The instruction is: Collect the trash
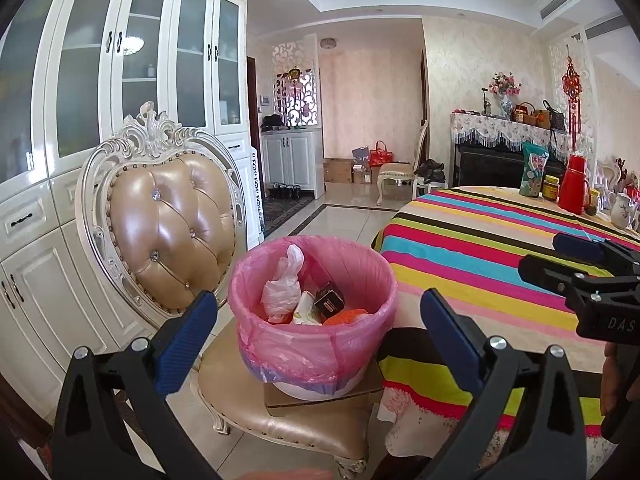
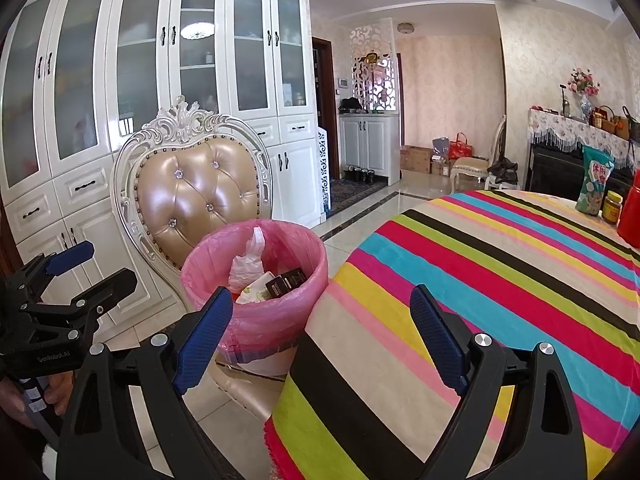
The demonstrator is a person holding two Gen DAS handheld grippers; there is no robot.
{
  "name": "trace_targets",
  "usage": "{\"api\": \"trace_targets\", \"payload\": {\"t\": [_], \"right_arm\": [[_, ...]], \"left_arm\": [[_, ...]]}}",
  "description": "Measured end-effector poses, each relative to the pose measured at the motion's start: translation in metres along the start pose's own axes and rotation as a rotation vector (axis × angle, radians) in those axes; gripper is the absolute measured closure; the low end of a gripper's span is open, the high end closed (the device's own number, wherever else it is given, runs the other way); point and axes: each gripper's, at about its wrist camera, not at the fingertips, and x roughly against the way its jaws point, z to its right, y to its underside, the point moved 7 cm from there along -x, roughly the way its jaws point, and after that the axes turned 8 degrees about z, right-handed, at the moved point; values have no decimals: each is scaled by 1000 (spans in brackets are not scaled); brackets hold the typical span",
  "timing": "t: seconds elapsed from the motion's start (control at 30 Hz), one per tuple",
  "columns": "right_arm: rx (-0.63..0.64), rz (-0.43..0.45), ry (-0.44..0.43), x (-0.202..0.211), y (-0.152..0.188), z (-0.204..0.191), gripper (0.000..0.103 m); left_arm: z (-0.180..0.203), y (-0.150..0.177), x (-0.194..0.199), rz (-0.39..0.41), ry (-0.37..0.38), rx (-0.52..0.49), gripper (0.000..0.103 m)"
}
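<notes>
The trash bin (image 1: pixel 316 312), lined with a pink plastic bag (image 1: pixel 280 344), stands on a flat cardboard piece (image 1: pixel 360 394) that lies on the seat of an ornate chair (image 1: pixel 168 216) with a tufted tan back, just beside the edge of the round table (image 1: pixel 480 264). Inside the bin lie a crumpled white plastic bag (image 1: pixel 282 288), a small black box (image 1: pixel 329 300), a pale carton (image 1: pixel 306 310) and something orange (image 1: pixel 346 316). The left gripper (image 1: pixel 318 320) hangs directly in front of the bin, its two blue-padded fingers (image 1: pixel 188 340) spread wide to either side of the bin's near wall, touching nothing and holding nothing. The right gripper (image 2: pixel 322 332) is likewise spread and empty; seen from its own camera, it sits over the table's near edge, with the bin ahead and to its left, close behind the left fingertip. Each gripper shows in the other's view: the right one at the far right of the left wrist view (image 1: pixel 580 264), the left one at the far left of the right wrist view (image 2: pixel 80 264), both above the level of the chair seat. The table carries a bright striped cloth (image 2: pixel 500 280); at its far side stand a snack bag (image 1: pixel 534 170), a yellow-lidded jar (image 1: pixel 551 187), a red thermos (image 1: pixel 574 186) and a white jug (image 1: pixel 624 210). White glass-fronted cabinets (image 1: pixel 120 80) line the wall behind the chair.
</notes>
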Motion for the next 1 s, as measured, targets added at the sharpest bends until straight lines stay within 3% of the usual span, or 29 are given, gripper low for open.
{"api": "trace_targets", "payload": {"t": [1.0], "right_arm": [[0,-3,-16,0,1,-3,18]], "left_arm": [[4,2,-2,-7,9,4,5]]}}
